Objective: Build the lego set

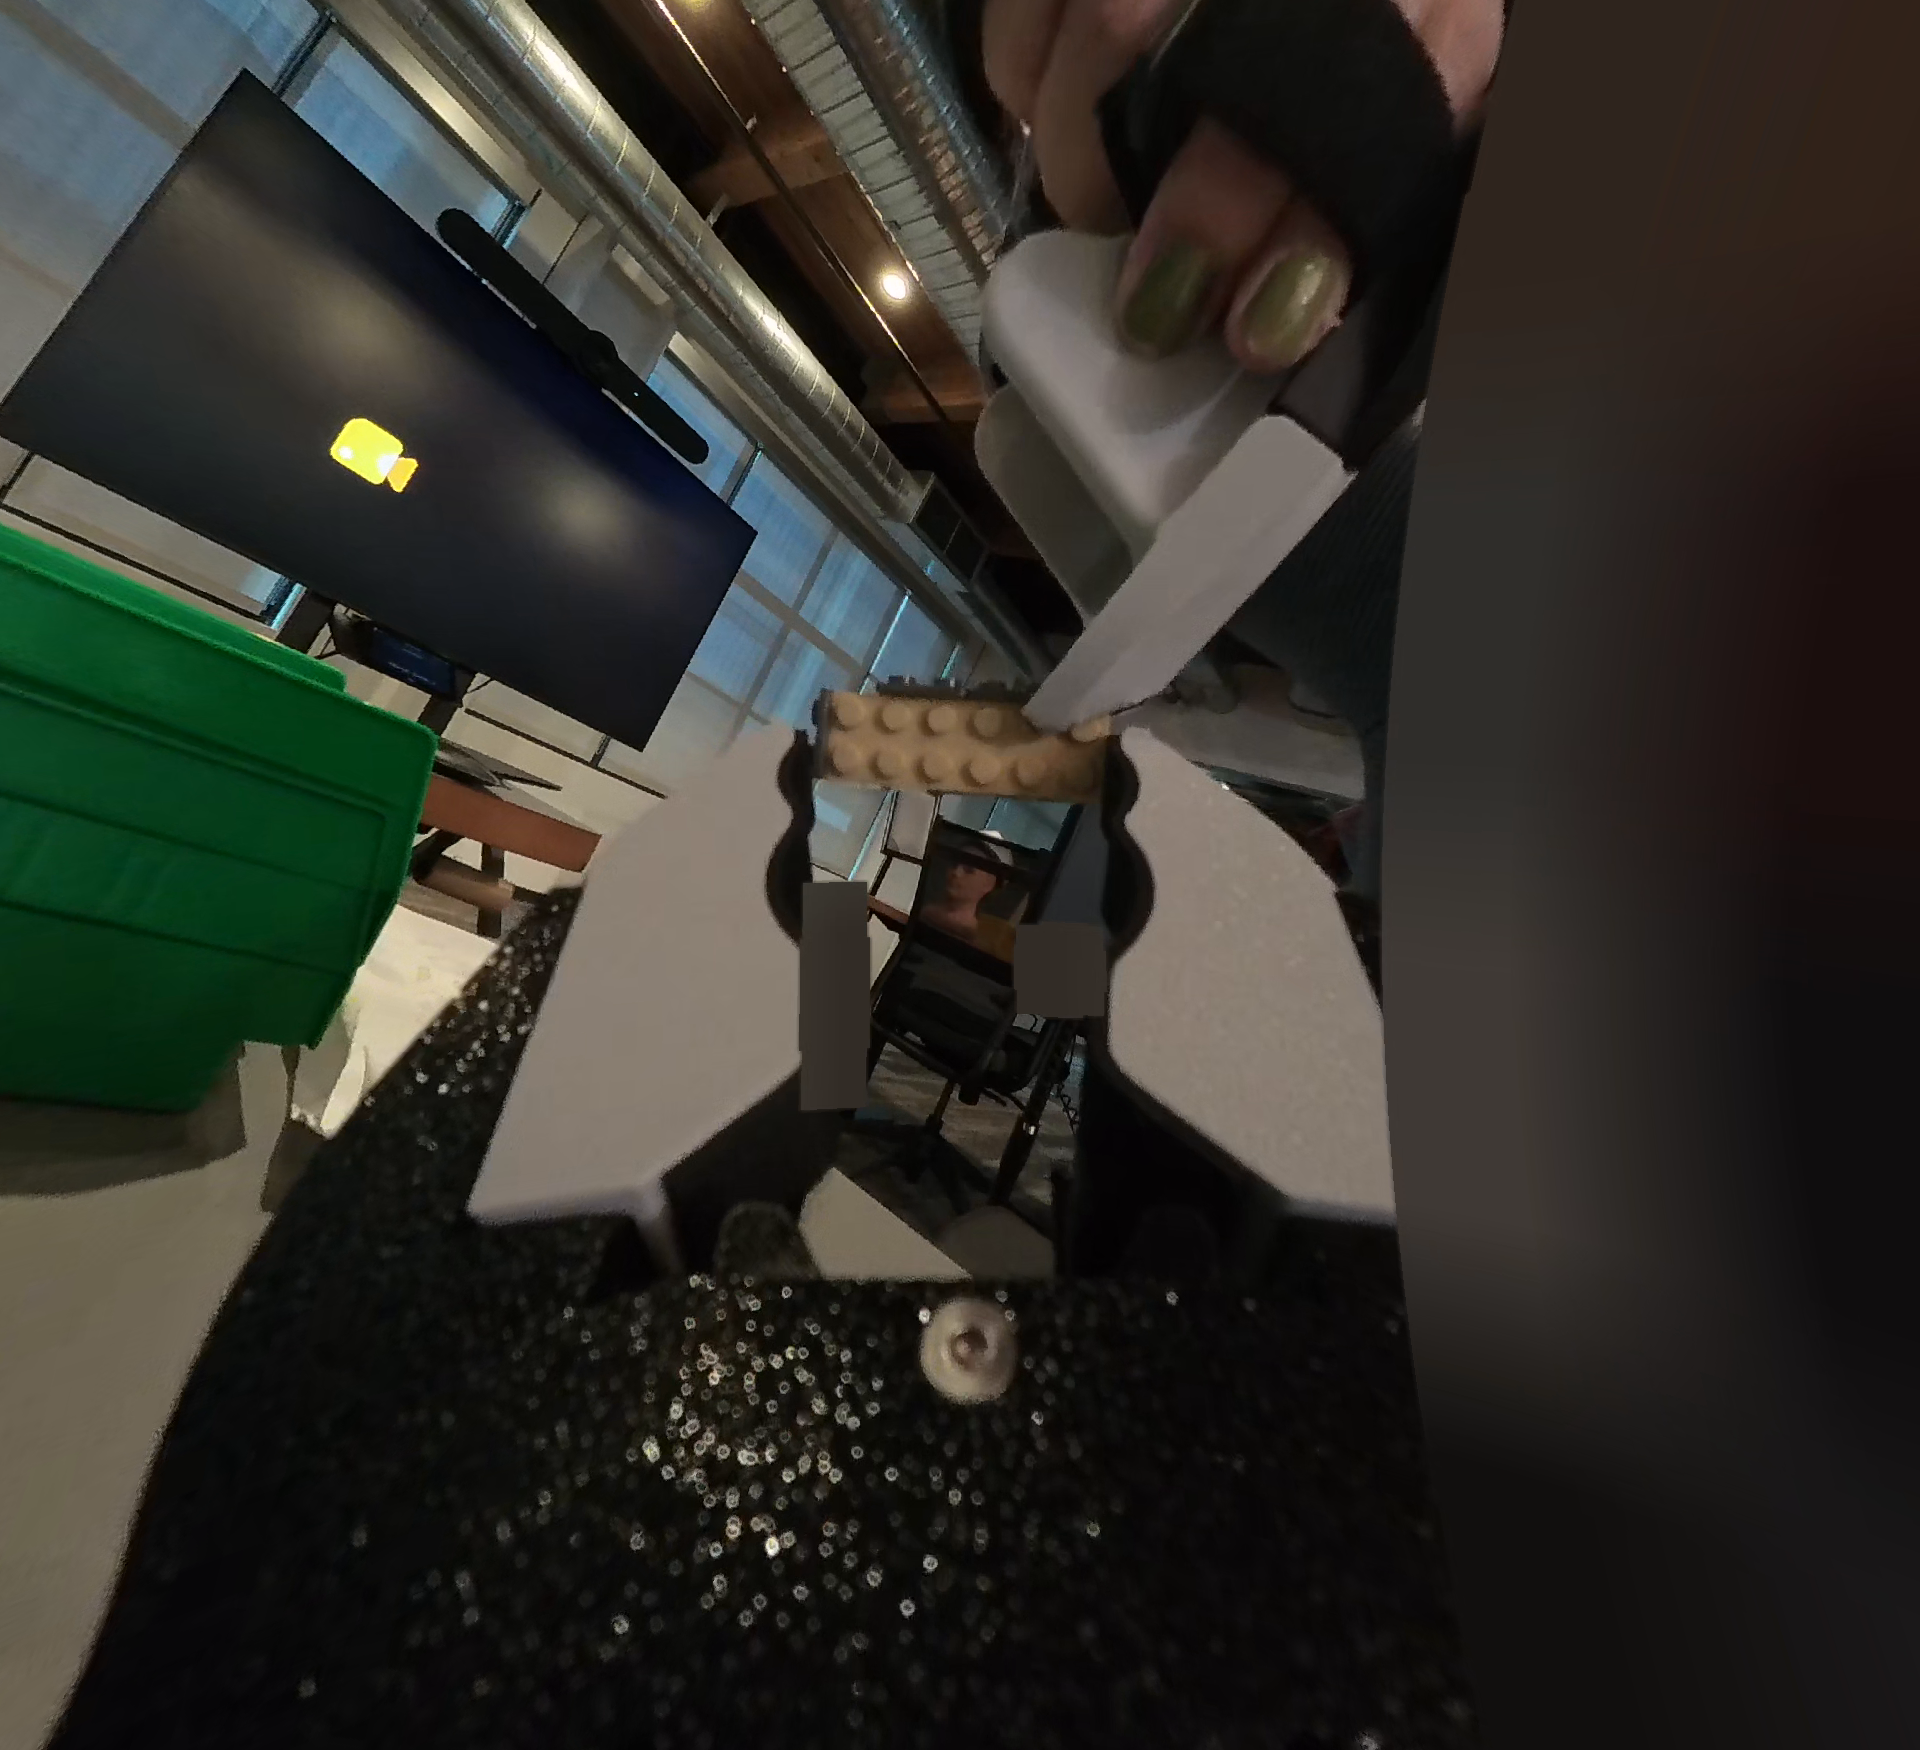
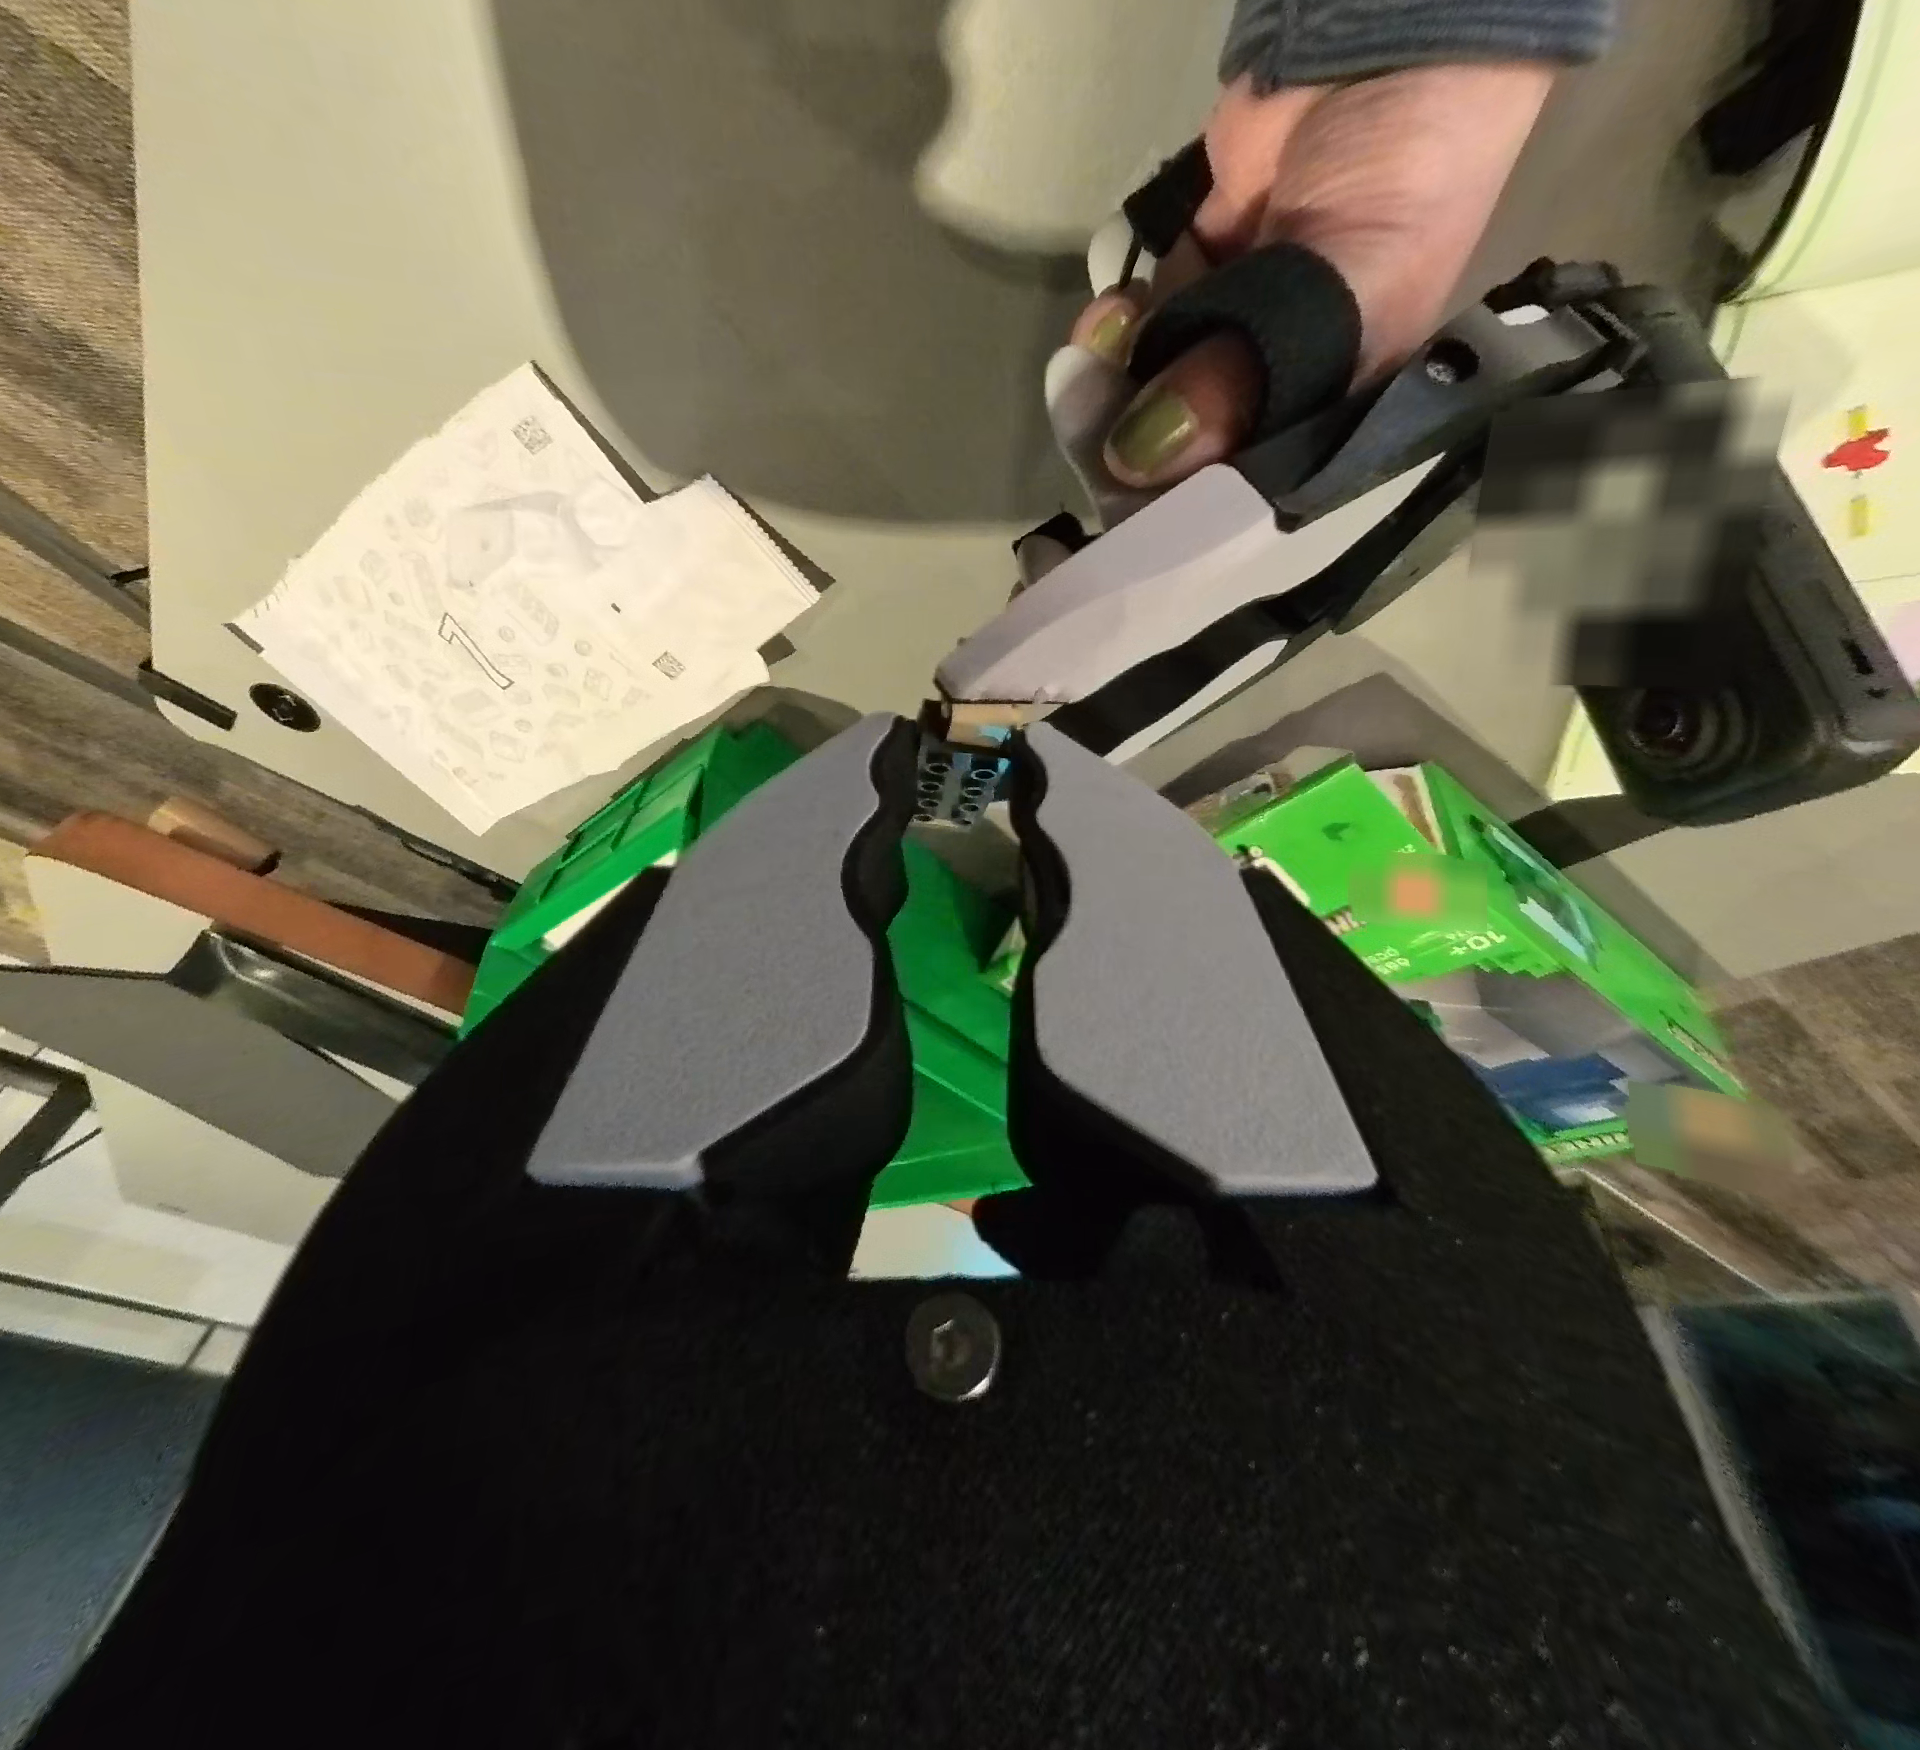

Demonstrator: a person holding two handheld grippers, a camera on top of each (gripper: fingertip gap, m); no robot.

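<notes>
Left tool (image 1: pixel 961 765), frame centre, is pinching the tan plate (image 1: pixel 961 753) while the right tool (image 2: pixel 961 770) clamps a dark brick (image 2: pixel 956 781) against it, so I'd line up studs, then squeeze straight.

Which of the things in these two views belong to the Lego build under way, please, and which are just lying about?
In use:
- tan studded Lego plate, clamped in the left gripper
- small dark grey Lego brick, clamped in the right gripper

Lying about:
- white printed paper bag
- green cardboard set box
- green plastic bin
- dark wall screen
</notes>
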